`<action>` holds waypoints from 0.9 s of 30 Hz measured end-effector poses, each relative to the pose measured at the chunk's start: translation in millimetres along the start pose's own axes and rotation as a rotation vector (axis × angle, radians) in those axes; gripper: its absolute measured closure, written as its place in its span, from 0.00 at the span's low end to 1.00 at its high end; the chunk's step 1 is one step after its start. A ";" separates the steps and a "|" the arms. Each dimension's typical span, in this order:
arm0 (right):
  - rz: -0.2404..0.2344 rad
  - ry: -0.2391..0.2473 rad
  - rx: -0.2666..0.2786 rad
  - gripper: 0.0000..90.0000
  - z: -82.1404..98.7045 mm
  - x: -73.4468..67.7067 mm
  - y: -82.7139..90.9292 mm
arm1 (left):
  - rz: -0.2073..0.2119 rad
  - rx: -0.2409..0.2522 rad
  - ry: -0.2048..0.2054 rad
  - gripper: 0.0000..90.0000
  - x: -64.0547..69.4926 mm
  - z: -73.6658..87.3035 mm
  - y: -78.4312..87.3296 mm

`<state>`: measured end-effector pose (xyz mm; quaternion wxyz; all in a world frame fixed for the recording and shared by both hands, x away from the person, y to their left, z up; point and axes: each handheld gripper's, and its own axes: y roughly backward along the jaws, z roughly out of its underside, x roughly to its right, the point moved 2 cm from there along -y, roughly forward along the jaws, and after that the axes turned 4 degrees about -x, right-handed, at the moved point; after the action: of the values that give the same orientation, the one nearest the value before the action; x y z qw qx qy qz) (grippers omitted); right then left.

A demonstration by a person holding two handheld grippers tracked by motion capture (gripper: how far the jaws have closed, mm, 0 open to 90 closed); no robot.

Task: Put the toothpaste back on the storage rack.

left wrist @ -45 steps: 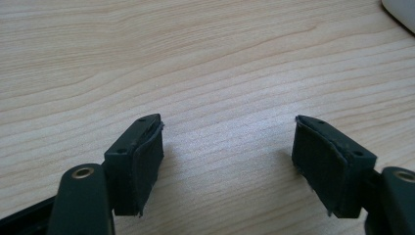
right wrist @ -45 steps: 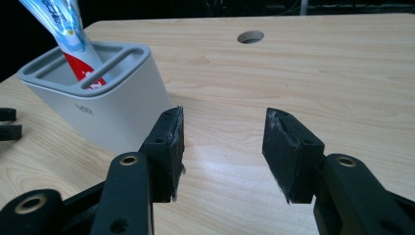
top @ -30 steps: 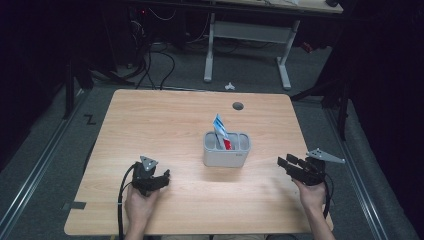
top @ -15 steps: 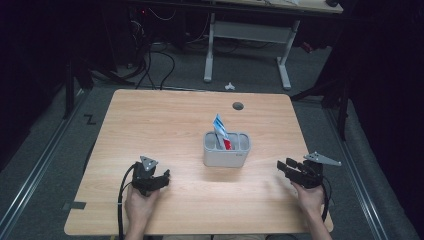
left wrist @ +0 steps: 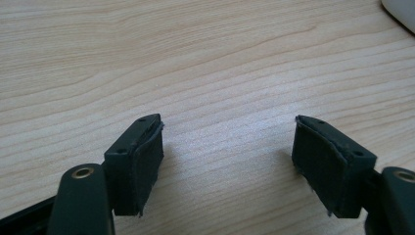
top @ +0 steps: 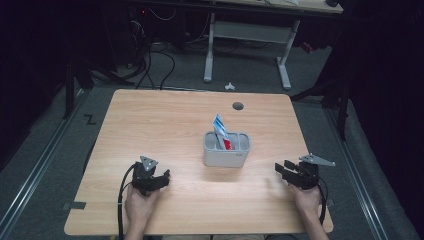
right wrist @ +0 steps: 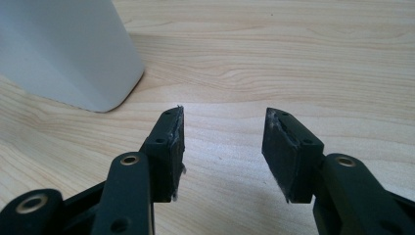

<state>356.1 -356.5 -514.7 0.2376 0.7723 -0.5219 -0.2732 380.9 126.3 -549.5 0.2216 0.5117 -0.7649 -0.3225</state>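
Note:
A grey compartmented holder (top: 226, 154) stands at the table's middle, with a blue, white and red packet (top: 220, 128) sticking up out of it. My left gripper (top: 165, 175) rests low over the wood, front left of the holder, open with nothing between its fingers. In the left gripper view the left gripper (left wrist: 228, 122) spans bare wood, and the holder's corner (left wrist: 400, 11) peeks in at top right. To the holder's right, my right gripper (top: 278, 169) points toward it, open and empty. The right gripper (right wrist: 223, 113) has the holder's pale wall (right wrist: 63, 49) at upper left.
The wooden table (top: 165, 125) has a round cable hole (top: 238, 106) near its far edge. Behind the table stands a white desk frame (top: 247, 45), with cables on the dark floor. A person's hands hold both grippers at the near edge.
The right gripper has drifted slightly toward the near edge. The left gripper and the holder have stayed put.

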 end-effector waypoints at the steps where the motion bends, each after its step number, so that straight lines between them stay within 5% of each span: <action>1: 0.001 -0.007 -0.004 0.56 0.9 -0.1 -0.5 | 0.000 0.000 0.000 0.31 0.0 0.0 0.0; 27: 0.116 0.042 -0.070 0.54 16.7 -2.6 -17.5 | 0.002 0.000 -0.001 0.31 0.0 -0.2 -0.3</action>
<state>356.0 -349.4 -538.0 0.2908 0.7376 -0.5507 -0.2609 381.2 126.2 -549.6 0.2214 0.5109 -0.7654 -0.3227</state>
